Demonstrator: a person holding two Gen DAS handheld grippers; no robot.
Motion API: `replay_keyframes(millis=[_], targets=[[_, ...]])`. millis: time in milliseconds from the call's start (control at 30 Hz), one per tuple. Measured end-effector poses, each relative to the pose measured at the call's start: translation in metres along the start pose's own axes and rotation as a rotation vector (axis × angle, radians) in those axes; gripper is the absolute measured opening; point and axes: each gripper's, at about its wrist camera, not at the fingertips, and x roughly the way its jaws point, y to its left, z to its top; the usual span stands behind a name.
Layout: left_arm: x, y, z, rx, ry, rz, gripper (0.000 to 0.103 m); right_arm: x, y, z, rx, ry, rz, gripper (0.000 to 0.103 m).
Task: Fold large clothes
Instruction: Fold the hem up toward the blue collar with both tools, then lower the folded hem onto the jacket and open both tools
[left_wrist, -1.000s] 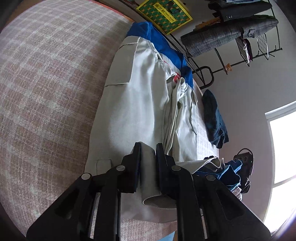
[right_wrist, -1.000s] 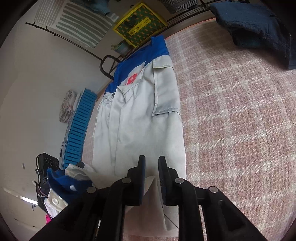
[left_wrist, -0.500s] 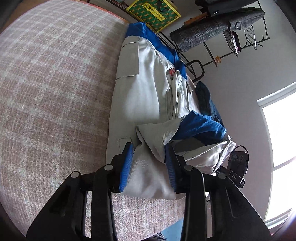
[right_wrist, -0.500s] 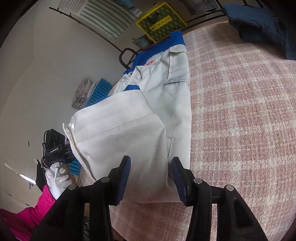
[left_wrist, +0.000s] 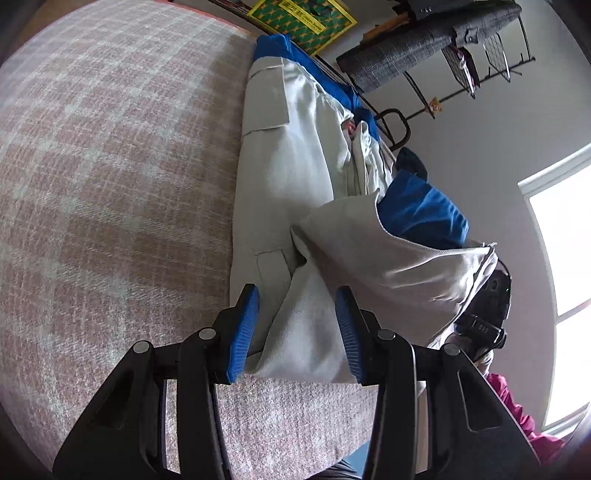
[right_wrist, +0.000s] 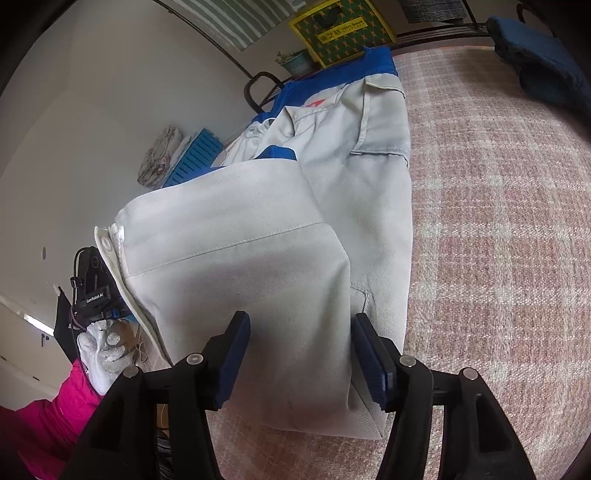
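Note:
A light grey work jacket (left_wrist: 295, 158) with a blue collar band lies lengthwise on the pink plaid bed cover (left_wrist: 110, 184). Its grey sleeve (left_wrist: 388, 266) with a blue part is folded across the near end. My left gripper (left_wrist: 297, 326) hovers over the jacket's near hem; its jaws are opening, and cloth lies between the blue pads (left_wrist: 243, 328) without being pinched. In the right wrist view the same jacket (right_wrist: 369, 155) and folded sleeve (right_wrist: 236, 258) appear. My right gripper (right_wrist: 303, 358) is also opening, with the sleeve's fold between its pads, untouched.
A dark blue garment (right_wrist: 543, 62) lies at the bed's far right. A yellow-green box (right_wrist: 340, 33) and a clothes rack (left_wrist: 424, 48) stand beyond the bed. A person's white-gloved hand (right_wrist: 99, 350) and pink sleeve (right_wrist: 48, 417) are beside the bed's left edge. A bright window (left_wrist: 565, 236) is on the right.
Both grippers were shut on the grey cloth a second ago; both have let go and their jaws have spread. The sleeve has come across and now lies over the jacket's near end.

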Motion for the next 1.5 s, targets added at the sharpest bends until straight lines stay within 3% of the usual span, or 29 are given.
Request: replay_keyframes(millis=[100,167,300,333,367,400,433,467,567,667,733,800,867,1000,1067,1133,1167,1233,1300,1367,1433,1500], targets=[[0.011,-0.022,0.002,0.124,0.02,0.025,0.043,0.001,0.007,-0.003,-0.026,0.011,0.014,0.058],[0.015,-0.03,0.001,0.152,0.04,0.013,0.043,0.0,0.01,-0.004,-0.054,0.015,0.01,0.051],[0.025,-0.034,-0.001,0.172,0.064,0.027,0.042,0.004,0.002,-0.002,-0.023,0.012,0.032,0.048],[0.027,-0.033,-0.001,0.166,0.068,0.027,0.038,0.006,-0.001,-0.002,-0.005,0.012,0.034,0.048],[0.03,-0.032,-0.001,0.159,0.067,0.045,0.02,0.008,-0.004,-0.002,0.017,0.01,0.042,0.05],[0.031,-0.03,-0.002,0.148,0.068,0.061,0.012,0.008,-0.005,-0.003,0.032,0.0,0.056,0.051],[0.03,-0.03,-0.003,0.131,0.061,0.053,0.011,0.007,-0.004,-0.003,0.039,-0.002,0.06,0.045],[0.026,-0.029,-0.005,0.115,0.047,0.047,0.008,0.007,-0.001,-0.004,0.038,-0.003,0.055,0.027],[-0.003,-0.034,-0.015,0.061,-0.018,0.021,0.004,-0.008,0.009,-0.009,0.024,-0.038,0.034,0.006],[-0.033,-0.027,-0.026,-0.042,-0.081,-0.012,0.003,-0.037,0.015,-0.016,0.057,-0.144,0.055,0.004],[-0.027,-0.015,-0.027,-0.083,-0.069,0.03,0.003,-0.045,0.005,-0.022,0.096,-0.183,0.038,0.004],[-0.01,-0.002,-0.024,-0.084,-0.031,0.104,0.004,-0.031,-0.005,-0.024,0.119,-0.141,-0.035,0.004],[0.0,0.003,-0.02,-0.084,-0.033,0.128,0.006,-0.018,-0.009,-0.025,0.122,-0.105,-0.124,0.001],[-0.016,-0.006,-0.016,-0.056,-0.097,0.149,0.008,-0.025,-0.002,-0.023,0.107,-0.11,-0.154,0.001],[-0.028,-0.01,-0.015,-0.03,-0.123,0.147,0.016,-0.035,0.002,-0.024,0.087,-0.112,-0.15,0.003],[-0.04,-0.013,-0.016,-0.01,-0.151,0.14,0.019,-0.044,0.001,-0.026,0.102,-0.109,-0.136,0.015],[-0.043,-0.016,-0.015,0.005,-0.157,0.145,0.018,-0.05,-0.002,-0.029,0.118,-0.118,-0.133,0.033],[-0.046,-0.024,-0.015,0.046,-0.166,0.133,0.019,-0.06,-0.006,-0.034,0.137,-0.152,-0.096,0.04],[-0.043,-0.032,-0.008,0.082,-0.163,0.117,0.019,-0.058,-0.01,-0.038,0.155,-0.135,-0.068,0.039],[-0.032,-0.042,-0.002,0.119,-0.153,0.119,0.018,-0.05,-0.008,-0.042,0.147,-0.11,-0.073,0.024],[-0.016,-0.045,0.003,0.151,-0.149,0.174,0.019,-0.039,0.002,-0.044,0.069,-0.066,-0.192,0.02],[0.007,-0.034,0.011,0.111,-0.118,0.256,0.019,-0.033,0.01,-0.045,0.008,-0.049,-0.273,0.02]])
